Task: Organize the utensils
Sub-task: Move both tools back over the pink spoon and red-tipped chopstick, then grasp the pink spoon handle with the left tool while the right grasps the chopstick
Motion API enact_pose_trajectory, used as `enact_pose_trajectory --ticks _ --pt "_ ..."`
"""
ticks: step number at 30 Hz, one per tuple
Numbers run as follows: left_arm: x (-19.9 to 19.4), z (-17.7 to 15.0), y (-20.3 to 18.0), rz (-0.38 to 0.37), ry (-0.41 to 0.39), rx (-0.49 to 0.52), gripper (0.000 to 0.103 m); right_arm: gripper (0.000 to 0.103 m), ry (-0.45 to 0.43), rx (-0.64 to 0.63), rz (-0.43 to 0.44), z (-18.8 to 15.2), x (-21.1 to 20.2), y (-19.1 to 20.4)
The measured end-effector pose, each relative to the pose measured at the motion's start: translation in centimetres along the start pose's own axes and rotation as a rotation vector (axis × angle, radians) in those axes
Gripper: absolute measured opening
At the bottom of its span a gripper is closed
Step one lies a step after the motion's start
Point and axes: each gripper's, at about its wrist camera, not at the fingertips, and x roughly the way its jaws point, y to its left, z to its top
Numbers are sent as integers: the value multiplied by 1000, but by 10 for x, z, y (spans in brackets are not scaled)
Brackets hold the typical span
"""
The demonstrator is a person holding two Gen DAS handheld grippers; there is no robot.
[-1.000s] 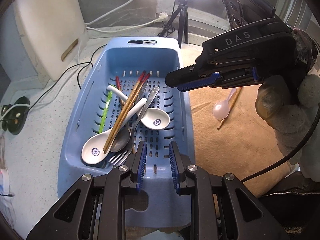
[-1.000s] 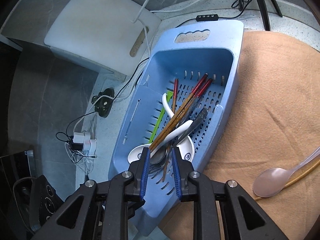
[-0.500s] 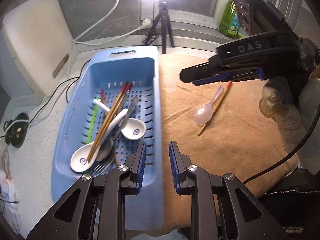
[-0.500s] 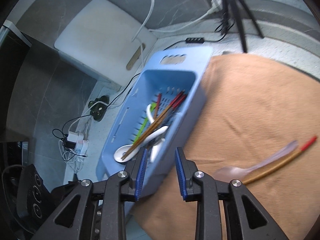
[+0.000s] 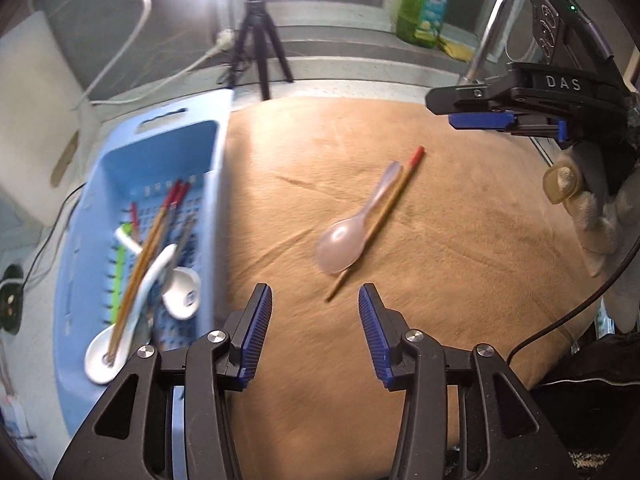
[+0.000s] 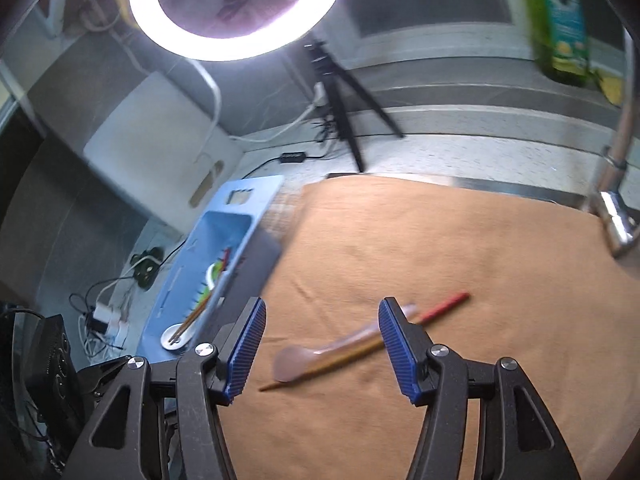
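Observation:
A translucent pink spoon (image 5: 349,232) and one red-tipped chopstick (image 5: 384,212) lie side by side on the tan cloth (image 5: 440,280). My left gripper (image 5: 315,320) is open and empty, just short of them. My right gripper (image 6: 320,340) is open and empty, with the spoon (image 6: 304,360) and chopstick (image 6: 384,340) lying between its fingers' line of sight. The right gripper also shows in the left wrist view (image 5: 480,118) at the upper right. A blue slotted basket (image 5: 100,168) at the left holds white spoons, metal cutlery, chopsticks and a green utensil.
A white cutting board (image 5: 24,120) leans at the far left. A ring light on a tripod (image 5: 260,40), cables, a green bottle (image 5: 424,4) and a faucet (image 6: 616,184) stand along the back. A power strip (image 6: 108,312) lies on the left counter.
Both grippers have swung right from above the basket to over the cloth. Both have opened from nearly closed to wide.

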Motion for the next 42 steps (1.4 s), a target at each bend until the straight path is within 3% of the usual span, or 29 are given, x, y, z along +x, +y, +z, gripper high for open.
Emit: enact_pose_trajectory --ticks 6,13,17,22,26,29,31,42 --pt "23 20 -18 -10 29 57 44 55 61 87 -46 -6 -1 -39" --pt "54 44 -20 -26 87 109 44 55 105 147 -30 -15 6 -56" --pt "69 52 -22 -37 122 141 42 54 131 181 -14 -16 18 -55" --pt "82 59 -26 -44 148 189 28 40 175 229 8 -18 38 -52" --pt "88 61 -31 -68 164 229 27 35 202 276 21 -20 51 -53" --pt "93 60 -33 -68 176 263 27 34 210 311 26 -21 59 -52" --pt "96 62 -31 -65 181 274 22 33 216 326 31 -21 64 -51" --pt "101 64 -24 -103 201 265 21 31 240 375 2 -20 84 -39"
